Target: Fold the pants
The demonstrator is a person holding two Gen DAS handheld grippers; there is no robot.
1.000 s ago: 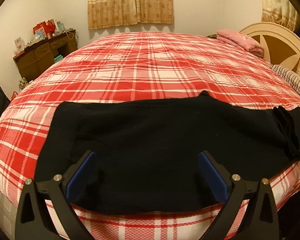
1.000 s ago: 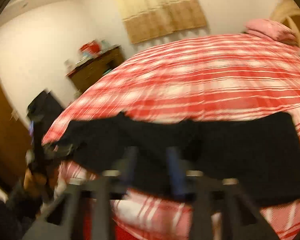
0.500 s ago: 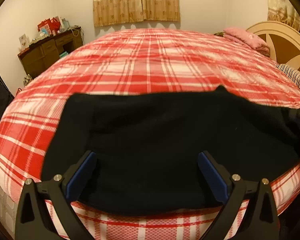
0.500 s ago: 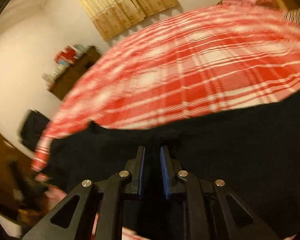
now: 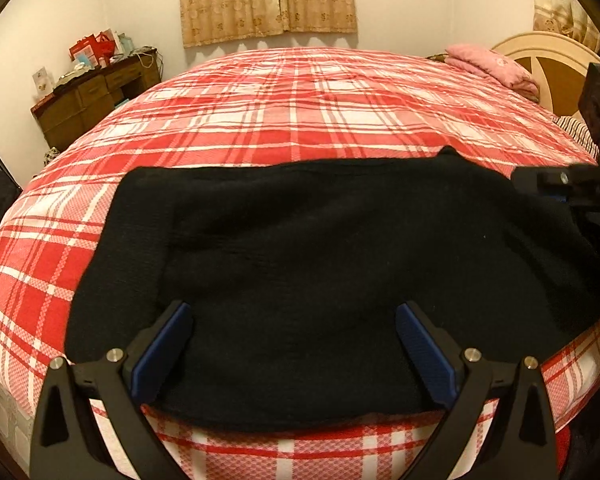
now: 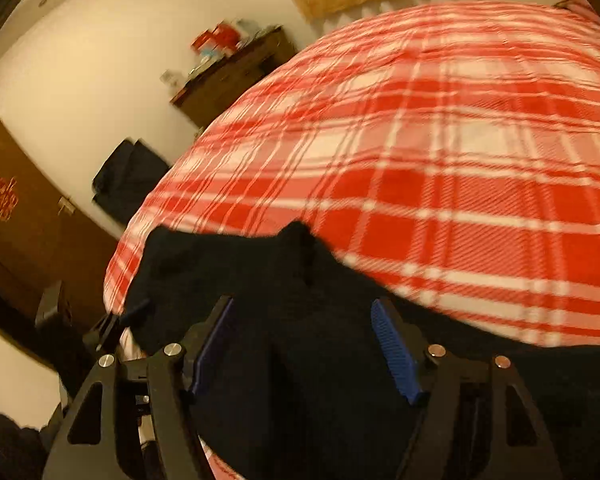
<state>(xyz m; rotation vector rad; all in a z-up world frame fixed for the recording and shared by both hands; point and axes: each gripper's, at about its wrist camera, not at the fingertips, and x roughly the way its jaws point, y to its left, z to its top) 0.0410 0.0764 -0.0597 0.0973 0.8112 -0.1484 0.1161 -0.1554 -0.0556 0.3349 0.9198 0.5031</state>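
Currently my left claw (image 5: 292, 344) hangs spread wide over the black knitted pants (image 5: 320, 264); these lie flat across the near edge of the red-and-white plaid bed cover (image 5: 300, 112); my right claw (image 6: 306, 344) is likewise spread, empty, above the same cloth.

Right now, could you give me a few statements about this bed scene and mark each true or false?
1. The black pants lie on a red plaid bedspread. True.
2. The left hand-held gripper is clamped on the pants. False: its jaws are wide open.
3. The right hand-held gripper is open. True.
4. A blue pillow lies by the headboard. False: the pillow is pink.
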